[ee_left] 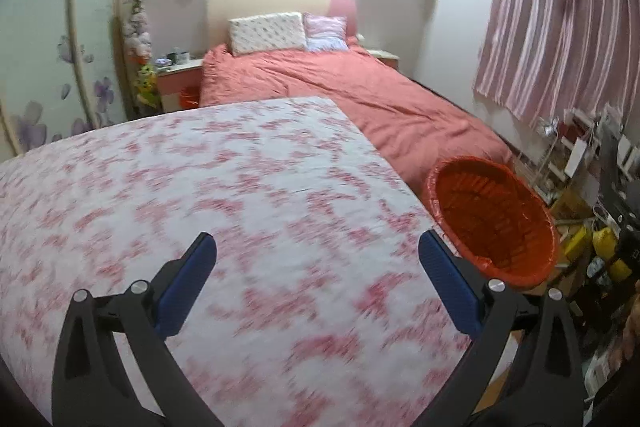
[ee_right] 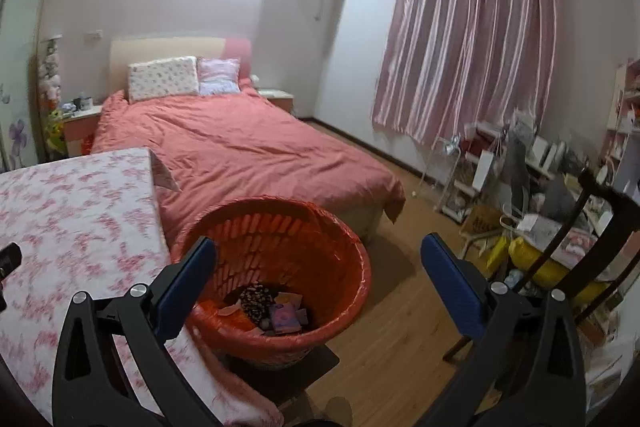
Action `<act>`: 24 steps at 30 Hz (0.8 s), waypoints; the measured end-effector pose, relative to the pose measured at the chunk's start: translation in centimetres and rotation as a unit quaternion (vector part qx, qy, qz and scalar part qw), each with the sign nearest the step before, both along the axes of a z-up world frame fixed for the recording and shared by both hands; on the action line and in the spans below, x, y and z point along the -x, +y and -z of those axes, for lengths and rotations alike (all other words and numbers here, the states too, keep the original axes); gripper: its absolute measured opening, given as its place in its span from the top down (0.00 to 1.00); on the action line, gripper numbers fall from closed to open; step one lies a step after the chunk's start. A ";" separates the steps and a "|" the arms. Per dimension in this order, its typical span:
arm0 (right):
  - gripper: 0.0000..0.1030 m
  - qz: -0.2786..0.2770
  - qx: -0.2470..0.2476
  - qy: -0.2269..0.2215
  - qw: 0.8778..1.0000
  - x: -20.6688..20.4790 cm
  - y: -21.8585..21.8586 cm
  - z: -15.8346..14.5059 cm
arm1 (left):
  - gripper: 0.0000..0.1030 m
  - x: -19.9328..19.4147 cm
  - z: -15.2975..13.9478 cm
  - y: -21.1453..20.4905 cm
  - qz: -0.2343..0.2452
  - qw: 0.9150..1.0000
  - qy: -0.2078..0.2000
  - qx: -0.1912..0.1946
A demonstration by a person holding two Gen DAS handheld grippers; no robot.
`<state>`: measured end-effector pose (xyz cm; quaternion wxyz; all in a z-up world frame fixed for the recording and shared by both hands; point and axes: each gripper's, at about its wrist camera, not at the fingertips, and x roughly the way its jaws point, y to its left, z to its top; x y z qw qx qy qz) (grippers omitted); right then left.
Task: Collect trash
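- Risk, as I judge it: the orange bin [ee_right: 280, 267] perches on a small dark stool [ee_right: 304, 363] off the bench's [ee_left: 240, 187] right edge; a careless nudge could tip it.
- Left tongs [ee_left: 318, 271] gape apart, empty, above the bench's near right corner.
- Right tongs [ee_right: 320, 273] also spread, empty, over the bin.
- Trash [ee_right: 272, 311] lies in the bin's bottom, below the right tongs; none shows on the bench.

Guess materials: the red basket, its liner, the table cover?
Red basket: looks like moulded plastic, matte, with a slotted lattice wall. Liner: thin glossy red plastic bag, crinkled over the rim. Table cover: probably cloth, matte, white with a pink floral print, draping over the edge; blur leaves the weave unclear.
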<state>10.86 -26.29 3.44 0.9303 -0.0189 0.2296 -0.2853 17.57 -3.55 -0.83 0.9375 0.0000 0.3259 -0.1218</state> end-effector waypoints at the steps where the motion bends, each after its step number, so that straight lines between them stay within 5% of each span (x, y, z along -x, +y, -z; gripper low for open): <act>1: 0.02 0.000 0.004 -0.004 1.000 0.4 0.3 -0.1 | 0.04 1.0 -0.1 1.0 -0.010 1.000 -0.007 0.003; 7: 0.02 0.020 0.030 -0.042 0.998 3.8 3.4 -0.9 | 0.04 6.4 -0.6 3.7 -0.063 0.997 -0.050 -0.007; 14: 0.02 -0.012 -0.040 -0.072 0.997 7.7 5.0 -0.4 | 0.04 11.9 -1.3 4.0 -0.082 0.992 -0.090 -0.018; 24: 0.02 -0.015 -0.061 -0.051 0.997 8.4 5.8 0.9 | 0.04 15.6 -1.0 4.6 -0.099 0.989 -0.107 -0.016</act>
